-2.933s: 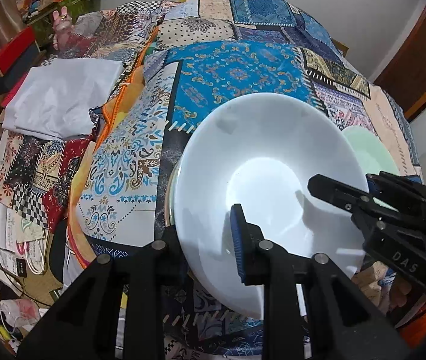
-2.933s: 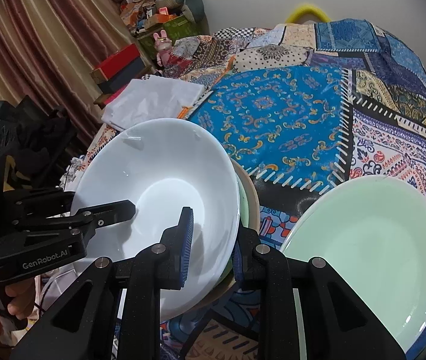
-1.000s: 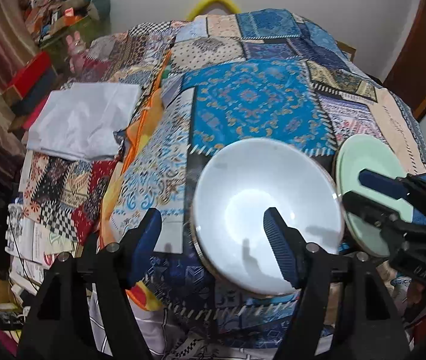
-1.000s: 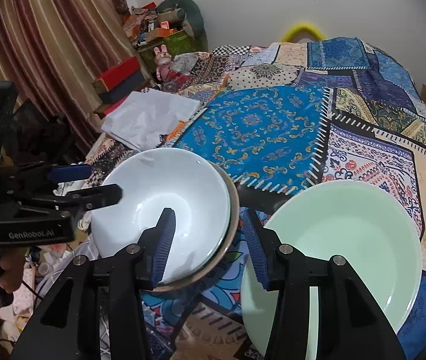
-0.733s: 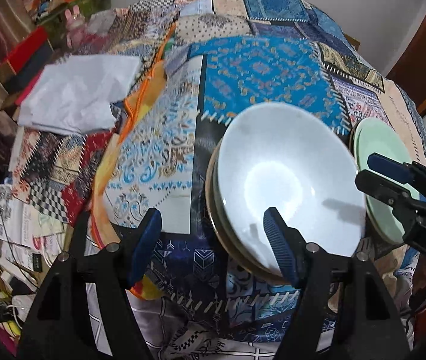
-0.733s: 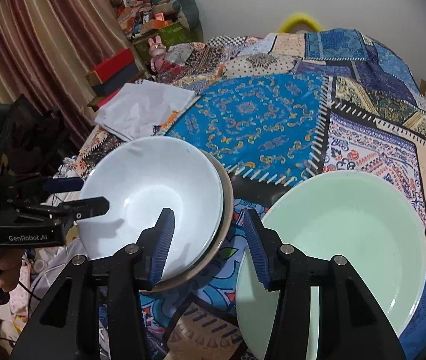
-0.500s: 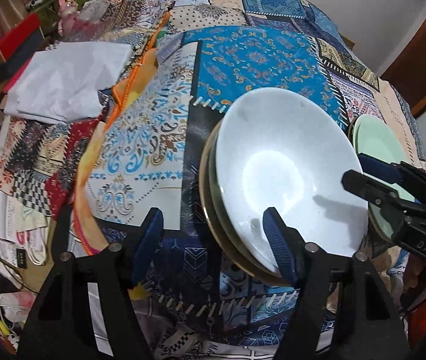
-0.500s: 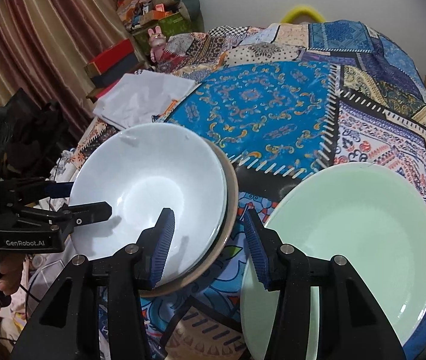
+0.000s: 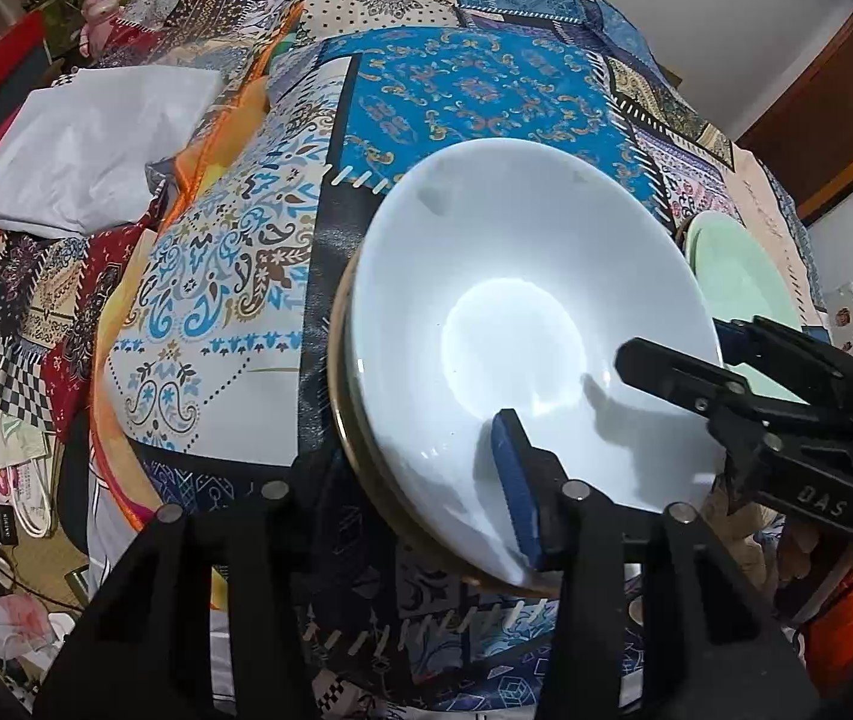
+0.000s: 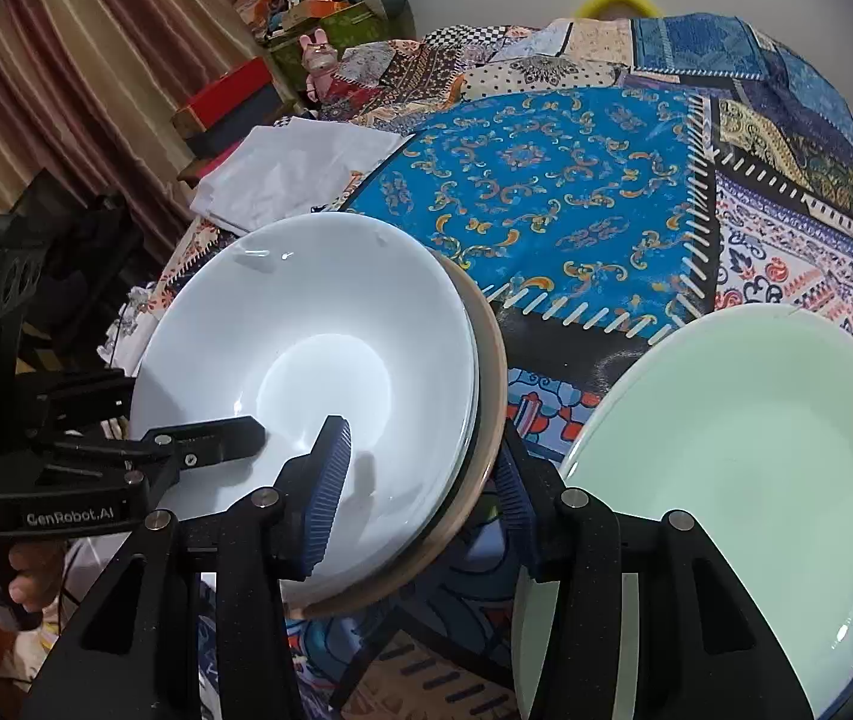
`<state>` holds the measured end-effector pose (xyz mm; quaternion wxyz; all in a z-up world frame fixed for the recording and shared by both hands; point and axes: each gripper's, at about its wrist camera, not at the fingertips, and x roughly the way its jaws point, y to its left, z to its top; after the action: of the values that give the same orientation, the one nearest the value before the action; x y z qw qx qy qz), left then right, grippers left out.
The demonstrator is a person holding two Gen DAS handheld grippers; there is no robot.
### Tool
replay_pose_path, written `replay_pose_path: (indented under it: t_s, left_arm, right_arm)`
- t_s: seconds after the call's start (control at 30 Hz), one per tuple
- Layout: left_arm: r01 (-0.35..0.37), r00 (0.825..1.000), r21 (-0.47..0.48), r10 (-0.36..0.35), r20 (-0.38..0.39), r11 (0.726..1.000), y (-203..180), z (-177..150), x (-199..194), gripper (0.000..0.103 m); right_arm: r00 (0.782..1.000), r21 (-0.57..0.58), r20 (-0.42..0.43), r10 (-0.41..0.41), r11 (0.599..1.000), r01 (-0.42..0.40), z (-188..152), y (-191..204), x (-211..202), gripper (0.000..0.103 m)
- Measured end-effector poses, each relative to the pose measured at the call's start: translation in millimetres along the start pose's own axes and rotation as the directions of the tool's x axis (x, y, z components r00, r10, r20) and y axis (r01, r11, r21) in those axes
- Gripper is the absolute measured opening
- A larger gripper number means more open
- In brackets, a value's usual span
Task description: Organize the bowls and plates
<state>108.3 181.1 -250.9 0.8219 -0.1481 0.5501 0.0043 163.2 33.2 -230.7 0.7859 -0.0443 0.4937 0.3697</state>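
Left gripper: we see its jaws closing over the near rim of the stack, one blue pad inside the white bowl, the other finger hidden under the rim; whether the pads press yet, we cannot tell.
Right gripper: its jaws straddle the stack's rim, narrow, one pad inside the bowl, the other outside below the edge.
White bowl: we see it on top of a stack, nested in a tan-rimmed dish.
Green plate: just beside the stack, on its right.
Patchwork cloth: we see it under everything.
White folded cloth: well apart, far left.
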Motion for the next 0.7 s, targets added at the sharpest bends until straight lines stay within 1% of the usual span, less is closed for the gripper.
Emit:
replay_pose_path:
  t_s: [0.1, 0.2, 0.33, 0.43, 0.6, 0.7]
  left_arm:
    - [-0.002, 1.0, 0.001, 0.002, 0.009, 1.0, -0.9, -0.5, 0.2, 0.044]
    - [-0.007, 1.0, -0.005, 0.007, 0.021, 1.0, -1.1, -1.4, -0.3, 0.044]
    - [-0.041, 0.998, -0.023, 0.042, 0.043, 0.999, -5.9, -2.0, -2.5, 0.044]
    - [-0.068, 0.996, -0.024, 0.069, 0.059, 0.997, -10.4, -2.1, -5.3, 0.044]
    - [-0.084, 0.993, -0.025, 0.085, 0.076, 0.996, -12.6, -1.4, -8.9, 0.042]
    - [-0.083, 0.993, -0.027, 0.085, 0.087, 0.996, -13.8, 0.5, -11.4, 0.042]
  right_arm:
    - [1.0, 0.013, -0.004, -0.005, 1.0, 0.005, 0.0, -1.1, 4.3, 0.039]
    - [1.0, -0.002, 0.004, -0.029, 1.0, 0.029, -1.0, 3.1, 5.0, 0.039]
    - [0.998, -0.005, 0.009, -0.056, 0.998, 0.056, 0.2, 5.5, 6.1, 0.038]
    - [0.997, 0.019, 0.02, -0.07, 0.997, 0.07, 0.4, 2.4, 5.0, 0.034]
    - [0.997, 0.054, 0.031, -0.066, 0.996, 0.065, 1.0, -4.1, 2.5, 0.029]
    - [0.998, 0.07, 0.032, -0.06, 0.996, 0.057, 1.0, -5.7, 1.2, 0.028]
